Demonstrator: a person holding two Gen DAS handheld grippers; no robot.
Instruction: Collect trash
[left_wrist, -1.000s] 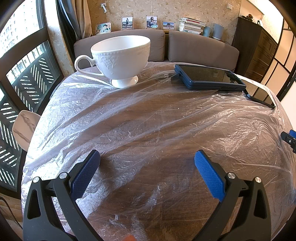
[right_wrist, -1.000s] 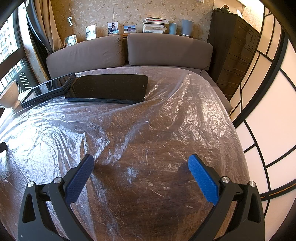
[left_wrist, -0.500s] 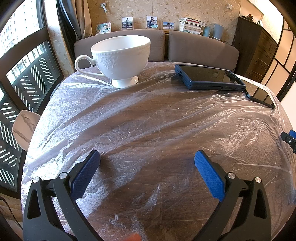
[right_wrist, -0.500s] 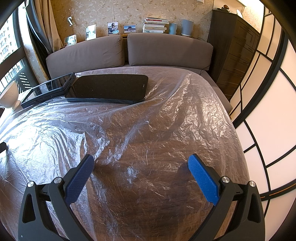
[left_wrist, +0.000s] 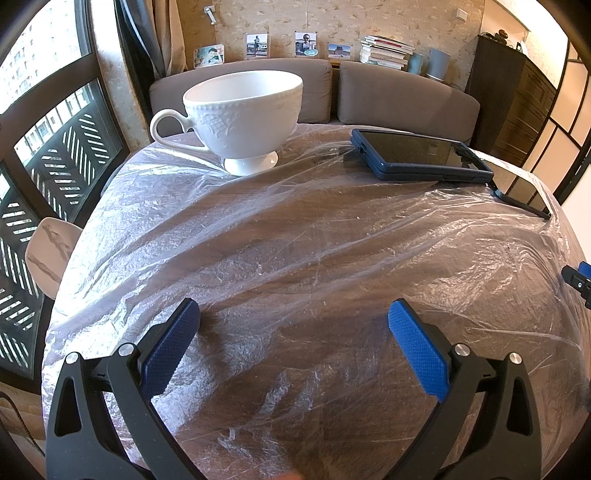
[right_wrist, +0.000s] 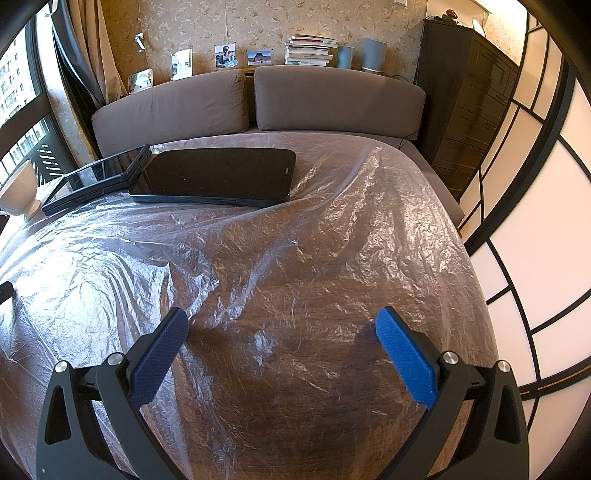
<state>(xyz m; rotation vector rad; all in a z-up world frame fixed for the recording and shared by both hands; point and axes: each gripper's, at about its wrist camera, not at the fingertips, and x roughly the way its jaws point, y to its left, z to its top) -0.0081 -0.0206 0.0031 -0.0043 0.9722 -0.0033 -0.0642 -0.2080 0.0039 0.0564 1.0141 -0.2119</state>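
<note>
Hovering spread-jawed, your left gripper (left_wrist: 293, 325) and right gripper (right_wrist: 279, 332) hang empty over the crinkled plastic sheet (right_wrist: 332, 236) draping the table; beyond sit a white teacup (left_wrist: 243, 114) and two tablets (right_wrist: 218, 177).

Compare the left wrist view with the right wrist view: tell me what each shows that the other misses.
Only the left wrist view shows the white cup's handle and foot in full, and a pale chair back by the window. Only the right wrist view shows the whole black tablet and the white paneled screen. Both show the plastic sheet over the table, the blue-cased tablet, the sofa cushions, and an open claw: left claw, right claw.
</note>
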